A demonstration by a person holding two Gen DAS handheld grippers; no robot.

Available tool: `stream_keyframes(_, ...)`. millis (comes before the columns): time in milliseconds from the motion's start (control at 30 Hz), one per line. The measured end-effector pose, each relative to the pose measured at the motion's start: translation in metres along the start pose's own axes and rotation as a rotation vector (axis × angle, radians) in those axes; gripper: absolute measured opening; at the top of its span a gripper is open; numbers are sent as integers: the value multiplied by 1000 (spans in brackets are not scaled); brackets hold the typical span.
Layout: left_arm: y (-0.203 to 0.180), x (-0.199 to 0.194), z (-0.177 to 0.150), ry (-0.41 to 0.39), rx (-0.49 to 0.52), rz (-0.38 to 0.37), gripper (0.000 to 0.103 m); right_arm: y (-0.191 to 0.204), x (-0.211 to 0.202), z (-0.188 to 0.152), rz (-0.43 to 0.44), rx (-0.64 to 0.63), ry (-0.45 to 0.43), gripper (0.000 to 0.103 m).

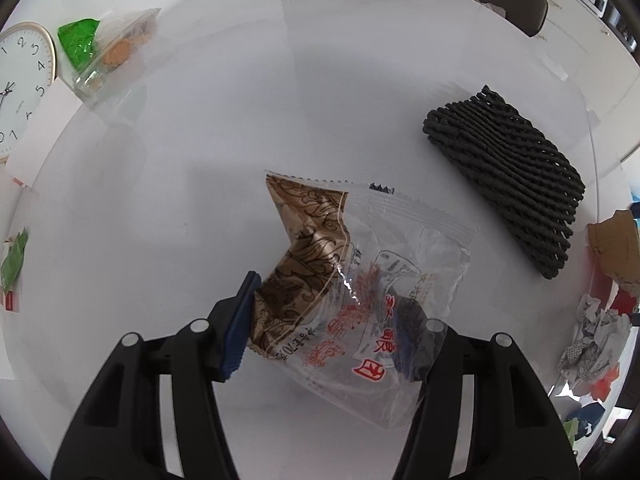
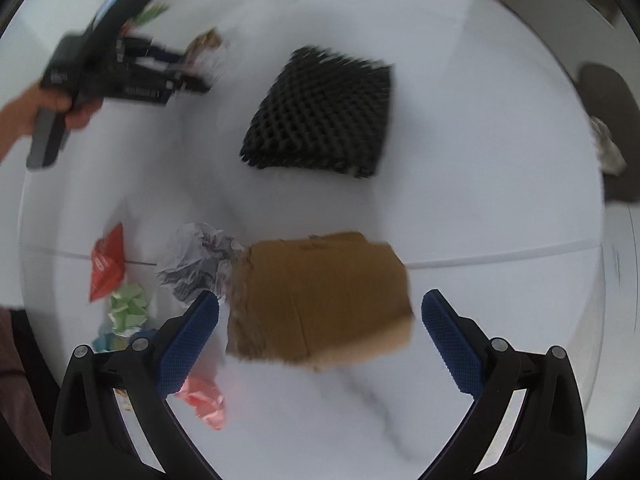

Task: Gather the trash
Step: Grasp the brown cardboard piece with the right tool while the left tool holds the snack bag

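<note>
The wrapper [image 1: 352, 280] sits at the lower centre of the left wrist view, between the fingers of our left gripper [image 1: 324, 328], which looks clamped on it, though the clear film hides one pad. We judge we should keep the squeeze firm, since the film is slippery. In the right wrist view, lower centre, the cardboard [image 2: 320, 296] lies on the surface [image 2: 480, 160] between our right gripper's [image 2: 320, 340] spread fingers; we should straddle it squarely before closing.
</note>
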State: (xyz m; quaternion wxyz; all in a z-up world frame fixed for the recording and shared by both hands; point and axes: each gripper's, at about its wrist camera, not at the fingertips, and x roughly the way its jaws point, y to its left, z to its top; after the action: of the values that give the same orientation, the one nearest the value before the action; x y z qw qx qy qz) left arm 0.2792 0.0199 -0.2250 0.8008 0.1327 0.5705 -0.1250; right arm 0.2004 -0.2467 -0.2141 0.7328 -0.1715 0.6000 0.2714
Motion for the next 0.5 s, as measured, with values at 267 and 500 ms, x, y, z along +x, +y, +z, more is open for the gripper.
stream_keyframes(267, 8, 6, 8, -1, -4, 2, 56, 0, 30, 5, -8, -68, 44, 101)
stream_keyframes(500, -3, -3, -2, -15, 3, 3, 56, -14, 16, 2, -36, 0, -19, 67)
